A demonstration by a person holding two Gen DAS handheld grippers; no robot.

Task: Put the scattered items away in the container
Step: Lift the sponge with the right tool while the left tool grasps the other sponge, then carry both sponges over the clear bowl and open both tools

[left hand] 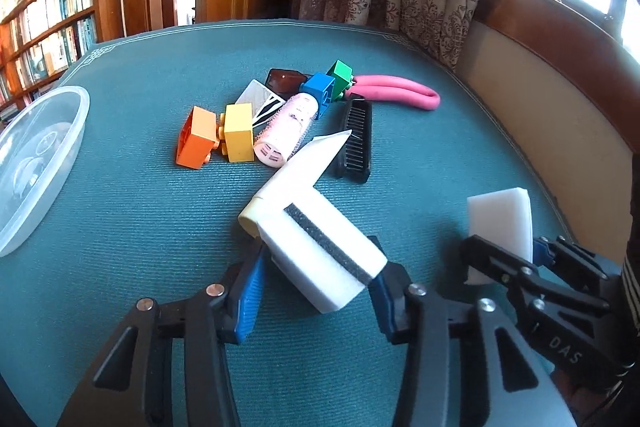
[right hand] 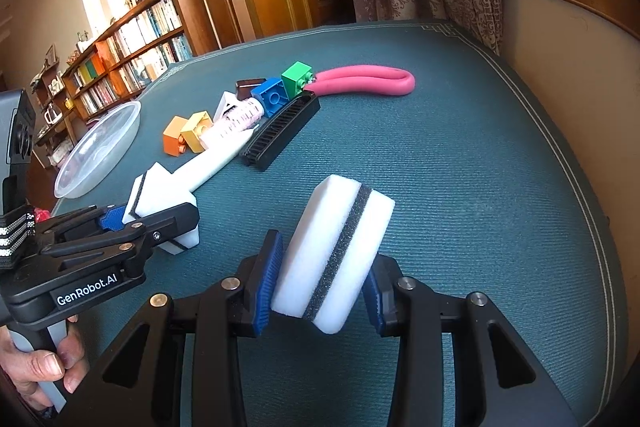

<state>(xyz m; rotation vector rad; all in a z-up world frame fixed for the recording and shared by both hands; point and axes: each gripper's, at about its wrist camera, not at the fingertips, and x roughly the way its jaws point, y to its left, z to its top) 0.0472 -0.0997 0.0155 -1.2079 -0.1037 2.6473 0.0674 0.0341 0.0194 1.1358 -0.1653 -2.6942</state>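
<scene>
Each gripper was clamped on a white sponge with a dark stripe. The left gripper (left hand: 316, 291) pinched the sponge head of a long-handled cleaning wand (left hand: 304, 203) by its sides, likely so the handle could trail free. The right gripper (right hand: 324, 291) squeezed a loose sponge block (right hand: 332, 255) just above the teal surface (right hand: 460, 187). The clear plastic container (left hand: 36, 163) sat at the far left, well apart, with toy bricks (left hand: 218, 137), a hair roller (left hand: 286, 133) and a black comb (left hand: 354, 141) waiting between

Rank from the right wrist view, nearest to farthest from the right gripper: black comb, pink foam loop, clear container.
1. black comb: ahead of the right gripper, slightly left.
2. clear container: far left, at the table edge.
3. pink foam loop: farthest, straight ahead.
</scene>
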